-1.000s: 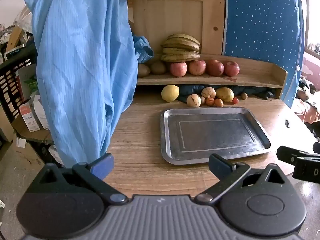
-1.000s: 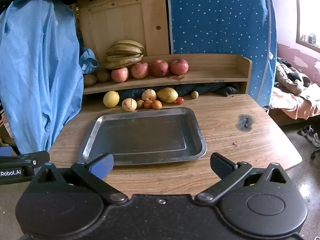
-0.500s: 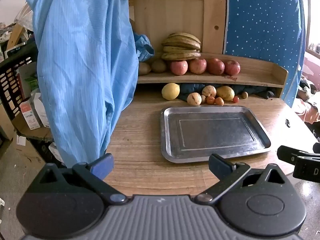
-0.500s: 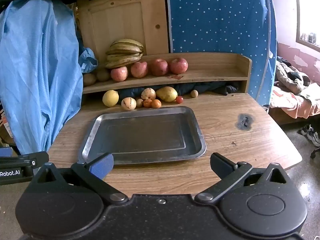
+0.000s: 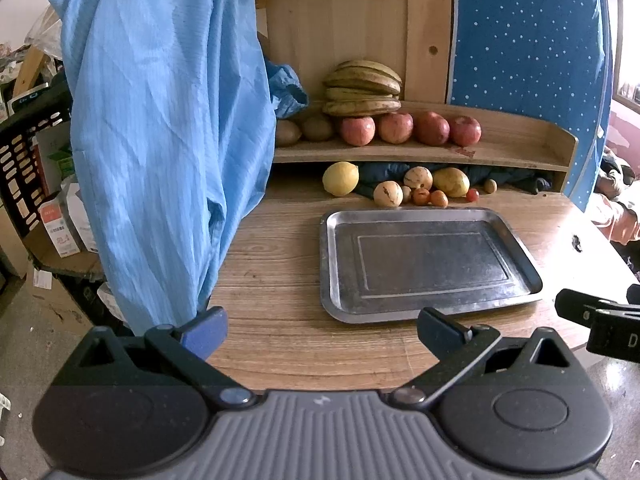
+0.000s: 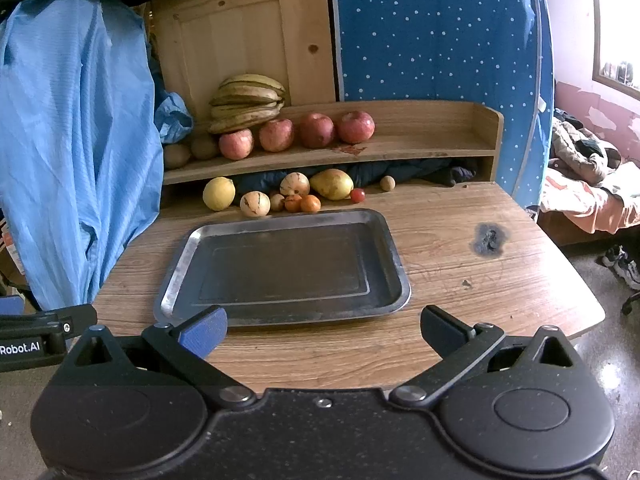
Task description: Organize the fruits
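Observation:
An empty metal tray (image 5: 428, 216) (image 6: 280, 312) lies on the wooden table. Behind it sit loose fruits: a yellow lemon (image 5: 340, 178) (image 6: 218, 193), striped melons (image 6: 255, 203), small oranges (image 6: 310, 203), a mango (image 5: 451, 182) (image 6: 331, 184) and a cherry tomato (image 6: 357, 195). On the shelf above rest several red apples (image 5: 396, 128) (image 6: 316, 130), bananas (image 5: 362, 88) (image 6: 248, 102) and kiwis (image 5: 318, 128). My left gripper (image 5: 322, 330) stands open over the table's near edge, left of the tray. My right gripper (image 6: 323, 330) is open too, just short of the tray's near rim.
A blue garment (image 5: 160, 140) (image 6: 68, 140) hangs at the table's left edge. A blue dotted cloth (image 6: 432, 40) backs the shelf on the right. A dark burn mark (image 6: 489, 239) marks the table's right part. Boxes and a crate (image 5: 24, 168) stand on the left.
Both grippers have edged slightly forward toward the tray. Their jaws stay as wide as before.

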### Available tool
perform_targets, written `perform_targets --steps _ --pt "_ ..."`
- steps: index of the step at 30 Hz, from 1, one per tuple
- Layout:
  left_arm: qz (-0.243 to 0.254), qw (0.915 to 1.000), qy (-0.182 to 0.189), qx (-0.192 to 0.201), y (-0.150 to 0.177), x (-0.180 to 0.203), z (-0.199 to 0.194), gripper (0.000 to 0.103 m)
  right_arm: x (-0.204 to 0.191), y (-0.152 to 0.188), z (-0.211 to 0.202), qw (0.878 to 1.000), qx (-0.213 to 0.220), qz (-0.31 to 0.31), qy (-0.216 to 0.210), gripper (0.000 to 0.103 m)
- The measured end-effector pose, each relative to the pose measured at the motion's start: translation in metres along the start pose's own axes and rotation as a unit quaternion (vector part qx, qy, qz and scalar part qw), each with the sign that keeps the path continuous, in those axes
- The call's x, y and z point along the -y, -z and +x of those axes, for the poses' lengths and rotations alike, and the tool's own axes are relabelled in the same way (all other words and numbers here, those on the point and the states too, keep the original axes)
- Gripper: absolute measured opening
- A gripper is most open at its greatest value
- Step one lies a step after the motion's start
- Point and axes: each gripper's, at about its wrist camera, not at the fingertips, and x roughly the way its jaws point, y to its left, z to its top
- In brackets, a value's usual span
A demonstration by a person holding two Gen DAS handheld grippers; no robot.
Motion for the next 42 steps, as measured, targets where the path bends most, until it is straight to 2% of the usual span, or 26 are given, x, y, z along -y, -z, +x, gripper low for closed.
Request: perform_targets --steps 34,42 --pt "-0.01 0.9997 -0.008 -0.02 -0.002 0.004 0.009 0.103 0.008 -0.003 0.013 1.0 -0.018 -0.001 -0.01 0.103" --pt "-0.012 0.9993 -0.01 -0.033 0.003 0.012 0.01 0.103 0.013 0.0 0.019 0.999 -0.036 -0.006 -0.021 0.103"
